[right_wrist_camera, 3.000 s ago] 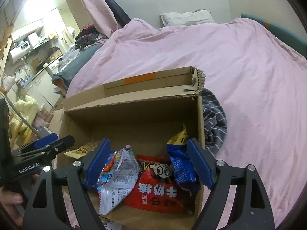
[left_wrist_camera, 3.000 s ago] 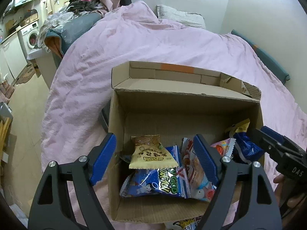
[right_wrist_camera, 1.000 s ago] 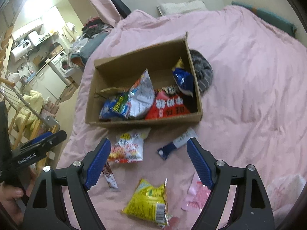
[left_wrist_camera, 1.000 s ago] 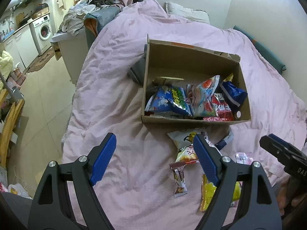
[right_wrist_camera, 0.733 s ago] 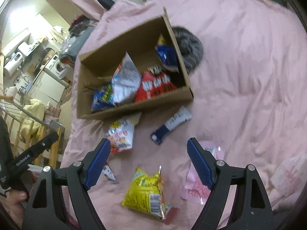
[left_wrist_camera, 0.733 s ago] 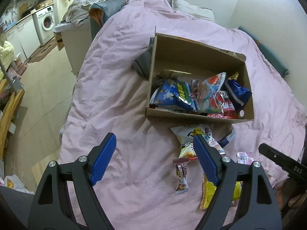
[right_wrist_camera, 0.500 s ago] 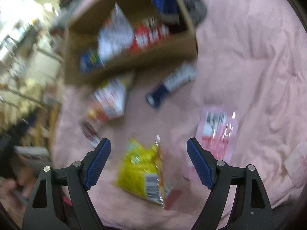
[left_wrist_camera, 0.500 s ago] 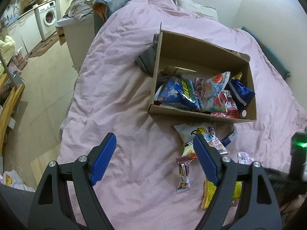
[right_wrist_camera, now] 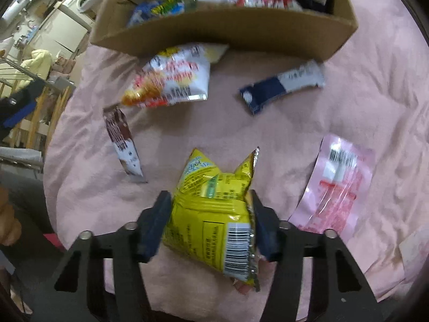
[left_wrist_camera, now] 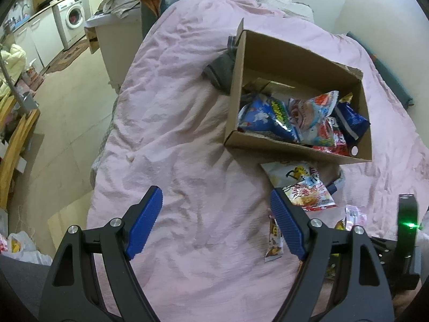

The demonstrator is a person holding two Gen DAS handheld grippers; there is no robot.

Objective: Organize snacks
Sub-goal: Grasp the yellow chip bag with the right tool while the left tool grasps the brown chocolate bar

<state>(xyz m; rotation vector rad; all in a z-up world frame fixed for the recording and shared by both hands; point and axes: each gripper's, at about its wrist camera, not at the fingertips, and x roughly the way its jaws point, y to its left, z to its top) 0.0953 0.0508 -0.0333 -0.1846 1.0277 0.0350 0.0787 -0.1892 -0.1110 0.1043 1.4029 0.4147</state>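
Observation:
A cardboard box (left_wrist_camera: pixel 296 150) with several snack bags stands on the pink bedspread; it also shows in the right wrist view (right_wrist_camera: pixel 228 30). My right gripper (right_wrist_camera: pixel 210 217) has its fingers pressed against both sides of a yellow snack bag (right_wrist_camera: pixel 211 209) lying on the bed. Around it lie a white-and-red chip bag (right_wrist_camera: pixel 171 80), a dark blue bar (right_wrist_camera: pixel 281 86), a brown bar (right_wrist_camera: pixel 122 145) and a pink packet (right_wrist_camera: pixel 337 187). My left gripper (left_wrist_camera: pixel 217 222) is open and empty above the bedspread, left of the loose snacks.
A grey striped cloth (left_wrist_camera: pixel 222 68) lies against the box's far left side. The bed's left edge drops to the floor (left_wrist_camera: pixel 61 112). A washing machine (left_wrist_camera: pixel 75 18) and a cluttered cabinet stand at the far left.
Both grippers pulled back from the box. My right gripper dropped down onto the loose snacks and closed around the yellow bag.

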